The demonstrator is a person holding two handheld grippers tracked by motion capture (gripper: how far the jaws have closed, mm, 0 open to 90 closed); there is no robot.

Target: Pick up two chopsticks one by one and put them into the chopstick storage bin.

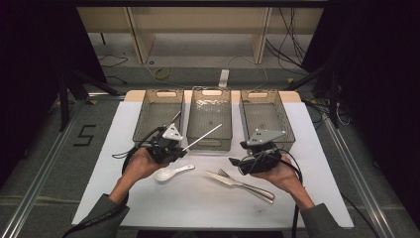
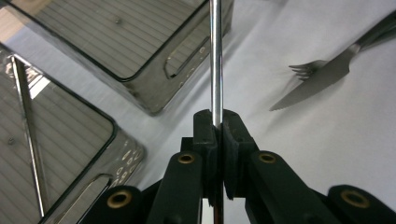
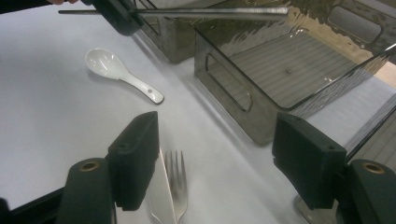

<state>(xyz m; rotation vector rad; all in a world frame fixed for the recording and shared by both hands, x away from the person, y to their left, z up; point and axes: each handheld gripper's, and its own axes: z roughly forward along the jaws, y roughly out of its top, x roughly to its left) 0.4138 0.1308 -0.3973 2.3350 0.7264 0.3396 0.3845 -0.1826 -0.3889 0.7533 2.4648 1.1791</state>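
On a table under a smooth white sheet (image 1: 148,198), three smoky, see-through plastic bins with slotted handles and ribbed floors stand side by side along the far edge. The left bin (image 1: 157,115) holds a thin metal stick (image 2: 28,135) lying slantwise on its floor; the middle bin (image 1: 211,118) and the right bin (image 1: 266,116) hold nothing that can be seen. In front of the left and middle bins, the left gripper (image 1: 182,148) hangs above the sheet with its black jaws clamped on a slim, shiny metal chopstick (image 1: 203,137), whose free end slants up over the middle bin's near wall. Just below that hand, a glossy white ceramic soup spoon (image 1: 171,172) rests on the sheet, bowl to the left. To its right, a steel table knife (image 1: 237,183) with a serrated blade and a steel fork (image 1: 246,186) lie pressed together, tips toward the spoon. Above their handles, the right gripper (image 1: 233,162) stands with its jaws spread wide and nothing between them, the right bin close behind it.
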